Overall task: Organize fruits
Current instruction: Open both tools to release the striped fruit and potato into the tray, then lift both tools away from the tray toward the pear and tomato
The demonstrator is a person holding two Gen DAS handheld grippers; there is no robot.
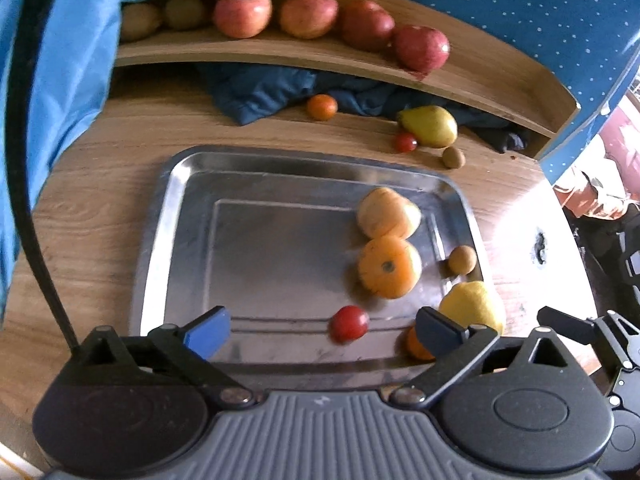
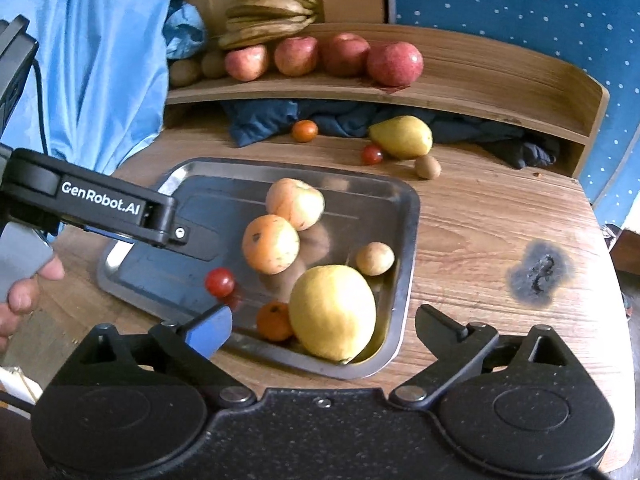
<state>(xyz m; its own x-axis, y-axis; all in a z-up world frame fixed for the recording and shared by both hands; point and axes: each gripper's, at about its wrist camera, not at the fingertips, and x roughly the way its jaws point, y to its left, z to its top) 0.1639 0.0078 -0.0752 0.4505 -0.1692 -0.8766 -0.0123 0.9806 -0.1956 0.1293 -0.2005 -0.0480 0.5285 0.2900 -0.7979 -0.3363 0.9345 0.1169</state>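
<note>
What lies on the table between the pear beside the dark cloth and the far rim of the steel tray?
In both views, a cherry tomato sits between the pear and the steel tray, by the pear; otherwise bare wooden table.

Left tongs (image 1: 320, 334) agape, right tongs (image 2: 324, 330) agape.

A steel tray (image 2: 408, 240) on the bench holds a yellow pear (image 2: 332, 312), two oranges (image 2: 270, 244), a small tangerine (image 2: 274, 320), a cherry tomato (image 2: 219, 282) and a kiwi (image 2: 375, 258); four red apples (image 2: 394, 63) line the shelf.
</note>
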